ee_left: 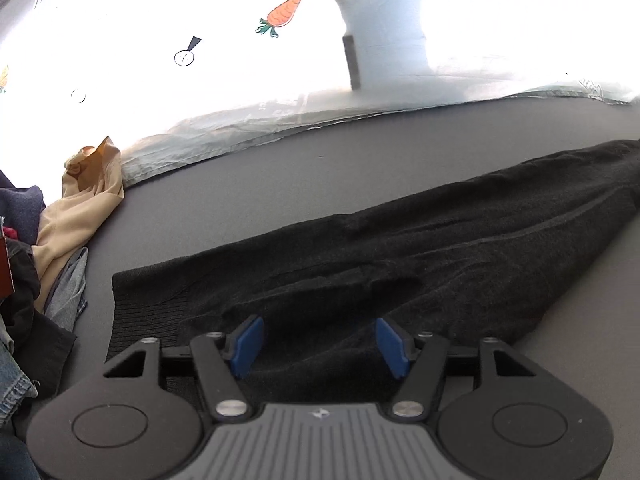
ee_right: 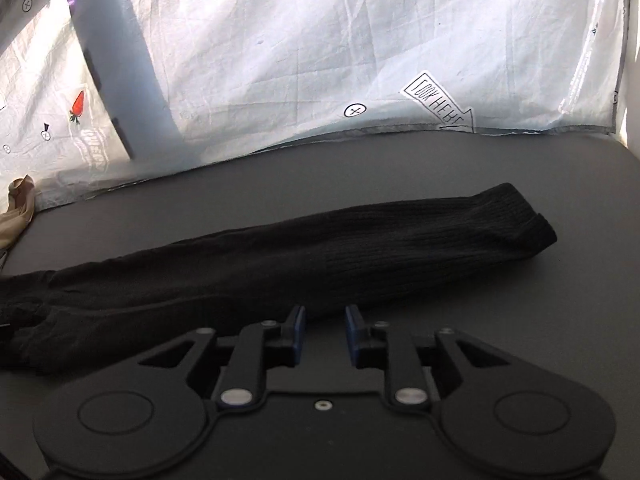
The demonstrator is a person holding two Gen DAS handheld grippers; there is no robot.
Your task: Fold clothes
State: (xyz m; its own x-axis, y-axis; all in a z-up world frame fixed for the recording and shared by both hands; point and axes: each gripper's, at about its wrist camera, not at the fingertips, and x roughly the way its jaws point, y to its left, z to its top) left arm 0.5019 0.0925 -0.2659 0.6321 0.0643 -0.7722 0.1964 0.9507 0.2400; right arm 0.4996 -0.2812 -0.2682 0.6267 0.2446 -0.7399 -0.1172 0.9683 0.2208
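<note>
A black knit garment (ee_left: pixel 400 256) lies folded into a long strip across the dark grey table (ee_left: pixel 280 176). In the left wrist view my left gripper (ee_left: pixel 320 342) is open, its blue pads (ee_left: pixel 248 340) wide apart just above the garment's near edge, close to its ribbed hem (ee_left: pixel 148 312). In the right wrist view the same garment (ee_right: pixel 320 256) runs left to right, ending in a ribbed cuff (ee_right: pixel 520 224). My right gripper (ee_right: pixel 325 330) is partly open with a narrow gap, empty, at the garment's near edge.
A pile of other clothes sits at the table's left: a tan piece (ee_left: pixel 80 208), dark pieces and denim (ee_left: pixel 12 380). A white printed sheet (ee_right: pixel 360 60) hangs behind the table's far edge. Bare table (ee_right: pixel 520 320) lies to the right.
</note>
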